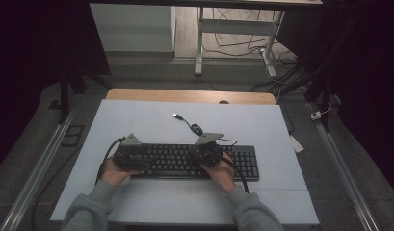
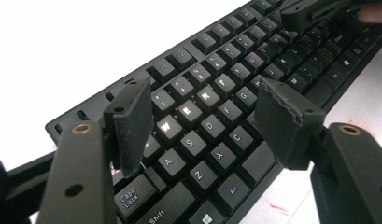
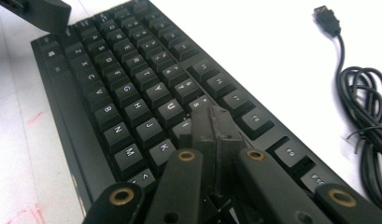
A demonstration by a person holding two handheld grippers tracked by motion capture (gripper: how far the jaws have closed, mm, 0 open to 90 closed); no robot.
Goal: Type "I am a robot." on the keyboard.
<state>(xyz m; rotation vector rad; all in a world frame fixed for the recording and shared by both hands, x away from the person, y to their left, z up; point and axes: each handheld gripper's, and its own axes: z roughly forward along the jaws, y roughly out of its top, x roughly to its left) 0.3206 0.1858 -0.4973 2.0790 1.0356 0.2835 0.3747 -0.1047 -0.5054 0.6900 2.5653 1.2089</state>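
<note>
A black keyboard (image 1: 185,161) lies across the white mat (image 1: 137,120) in front of the person. My left gripper (image 1: 131,155) hovers over the keyboard's left end. In the left gripper view it (image 2: 202,95) is open, its pads either side of the lit W, E, R, T keys (image 2: 193,109), with nothing between them. My right gripper (image 1: 207,152) is over the keyboard's middle. In the right gripper view it (image 3: 214,116) is shut, its tips down among the keys right of U (image 3: 170,109); whether they touch a key is hidden.
The keyboard's cable (image 3: 366,107) lies coiled on the mat behind it, ending in a loose USB plug (image 3: 326,18) (image 1: 176,116). The table's wooden far edge (image 1: 190,95) shows beyond the mat. Desk legs and floor cables (image 1: 242,45) stand farther back.
</note>
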